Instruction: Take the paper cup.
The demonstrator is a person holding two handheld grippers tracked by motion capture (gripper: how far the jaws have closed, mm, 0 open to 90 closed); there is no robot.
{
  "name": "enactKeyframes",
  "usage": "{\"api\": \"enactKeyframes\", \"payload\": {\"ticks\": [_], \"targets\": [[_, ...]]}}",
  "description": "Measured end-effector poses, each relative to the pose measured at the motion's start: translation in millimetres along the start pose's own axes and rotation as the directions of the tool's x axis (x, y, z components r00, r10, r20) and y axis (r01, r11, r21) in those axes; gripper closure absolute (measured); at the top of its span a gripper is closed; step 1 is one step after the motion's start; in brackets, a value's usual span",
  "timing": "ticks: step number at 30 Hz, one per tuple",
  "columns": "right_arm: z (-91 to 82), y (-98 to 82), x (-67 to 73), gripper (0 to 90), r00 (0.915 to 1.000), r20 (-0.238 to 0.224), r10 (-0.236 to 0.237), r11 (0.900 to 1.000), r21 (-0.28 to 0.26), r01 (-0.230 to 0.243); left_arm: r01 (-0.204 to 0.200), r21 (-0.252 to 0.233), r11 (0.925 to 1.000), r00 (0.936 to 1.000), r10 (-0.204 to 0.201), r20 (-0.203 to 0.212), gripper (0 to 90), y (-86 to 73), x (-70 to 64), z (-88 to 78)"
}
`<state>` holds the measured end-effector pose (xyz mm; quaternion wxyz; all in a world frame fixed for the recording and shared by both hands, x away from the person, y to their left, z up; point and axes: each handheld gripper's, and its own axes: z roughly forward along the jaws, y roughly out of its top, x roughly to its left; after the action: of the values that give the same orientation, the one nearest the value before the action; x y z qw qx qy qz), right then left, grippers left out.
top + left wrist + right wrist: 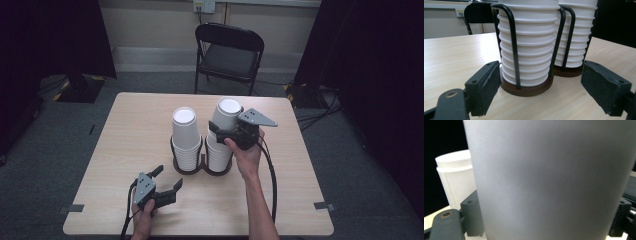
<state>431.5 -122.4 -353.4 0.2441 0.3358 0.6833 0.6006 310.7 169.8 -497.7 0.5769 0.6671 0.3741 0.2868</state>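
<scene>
Nearest the person, the left gripper (pixel 165 186) hovers low over the tabletop (pixel 125 135) with its fingers (pixel 485 85) spread and empty, aimed at the base of the cup holder (pixel 529 87). Beyond it, 2 stacks of white paper cups stand in that black wire holder. The right gripper (pixel 231 134) pinches the top cup (pixel 226 114) of the right stack (pixel 218 152) around its wall, tilted and partly lifted. The cup looks very light, thin and easily crushed, and likely sticks in its nest, so a gentle grip at mid-wall near the stiffer rim suits it. The left stack (pixel 186 137) sits just beside.
</scene>
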Motion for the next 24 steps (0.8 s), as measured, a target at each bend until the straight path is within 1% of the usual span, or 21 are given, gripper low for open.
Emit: {"api": "enactKeyframes", "payload": {"ticks": [3, 7, 11, 15, 16, 19, 22, 24], "targets": [[-0.5, 1.8, 0.5, 13.8, 1.0000, 0.003, 0.002, 1.000, -0.001, -0.002, 0.003, 0.001, 1.0000, 1.0000, -0.003, -0.001, 16.1, 0.0, -0.2, 0.1], [-1.3, 8.2, 2.1, 14.0, 0.9999, 0.000, -0.010, 1.000, -0.014, 0.010, -0.001, 0.002, 1.0000, 1.0000, 0.001, 0.000, 16.1, 0.1, 0.1, 0.1], [-2.4, 13.1, 3.6, 14.0, 0.9998, 0.009, -0.020, 0.999, -0.025, 0.020, 0.003, 0.001, 1.0000, 1.0000, -0.003, -0.001, 16.1, 0.0, -0.2, 0.1], [-2.5, 14.1, 2.6, 14.1, 0.9998, 0.008, -0.018, 0.999, -0.030, 0.018, 0.000, 0.000, 1.0000, 1.0000, 0.000, 0.002, 16.1, 0.0, 0.2, 0.0], [-2.5, 14.2, 2.3, 14.1, 0.9999, 0.004, -0.009, 0.999, -0.036, 0.010, 0.000, 0.000, 1.0000, 1.0000, 0.000, 0.002, 16.1, 0.0, 0.2, 0.0], [-3.5, 15.5, 1.9, 14.1, 0.9999, 0.006, -0.011, 0.999, -0.041, 0.011, 0.003, 0.001, 1.0000, 1.0000, -0.003, 0.002, 16.1, 0.0, -0.1, 0.1], [-3.7, 19.0, 2.2, 14.2, 0.9999, 0.002, -0.014, 0.999, -0.039, 0.014, 0.002, 0.001, 1.0000, 1.0000, -0.002, 0.005, 16.1, 0.0, -0.1, 0.2], [-4.4, 22.6, 3.1, 14.3, 0.9999, -0.002, -0.010, 0.999, -0.049, 0.010, 0.002, 0.001, 1.0000, 1.0000, -0.002, 0.008, 16.1, 0.0, 0.1, 0.2]]}}
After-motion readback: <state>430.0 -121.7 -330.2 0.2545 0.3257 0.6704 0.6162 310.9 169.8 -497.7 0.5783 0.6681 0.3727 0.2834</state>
